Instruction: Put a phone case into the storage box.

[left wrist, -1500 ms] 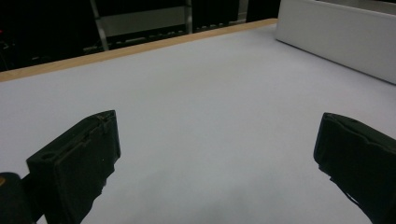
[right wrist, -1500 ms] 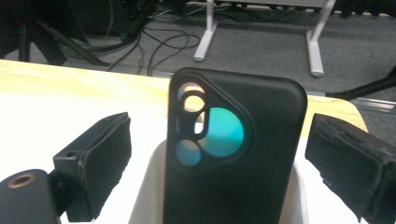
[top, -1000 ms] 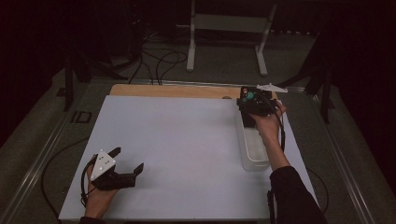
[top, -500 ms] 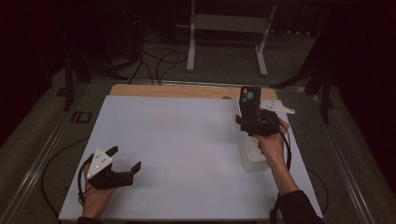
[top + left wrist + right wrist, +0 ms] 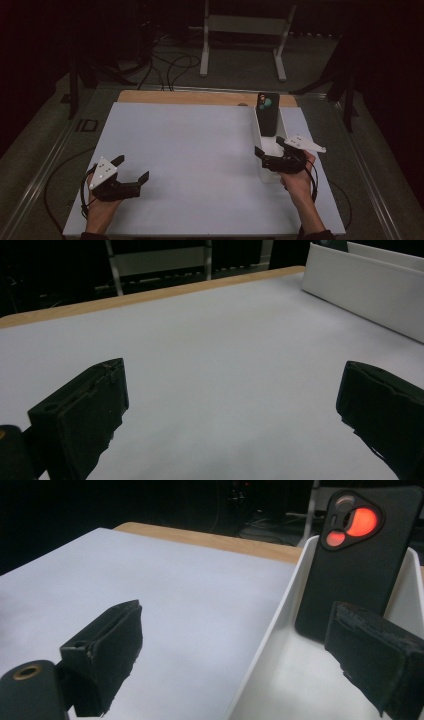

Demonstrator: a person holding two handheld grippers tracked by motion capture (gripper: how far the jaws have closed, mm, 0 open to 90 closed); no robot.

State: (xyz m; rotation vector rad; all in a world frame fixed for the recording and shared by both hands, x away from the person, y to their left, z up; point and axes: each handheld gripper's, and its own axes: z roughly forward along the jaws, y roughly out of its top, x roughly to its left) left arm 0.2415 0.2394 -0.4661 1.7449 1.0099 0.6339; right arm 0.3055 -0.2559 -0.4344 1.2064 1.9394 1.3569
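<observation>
A black phone [image 5: 268, 117] stands on end at the far end of a narrow white tray [image 5: 258, 131], its coloured camera patch at the top. My right gripper [image 5: 268, 146] is open just in front of it, over the tray's near half, touching nothing. In the right gripper view the phone [image 5: 360, 560] shows its orange-red camera patch and rises from inside the tray [image 5: 272, 640]; the right gripper [image 5: 237, 617] has its jaws wide apart with a gap to the phone. My left gripper [image 5: 132, 167] rests open at the front left of the white table.
In the left gripper view the left gripper [image 5: 235, 372] faces bare white tabletop [image 5: 215, 340], with the tray's long side wall [image 5: 365, 287] at the upper right. A wooden strip [image 5: 190, 97] edges the table's far side. Cables and a stand [image 5: 245, 30] lie on the floor beyond.
My right gripper has drawn back toward the person and off the phone, which now stands alone in the tray. The left gripper has hardly moved.
</observation>
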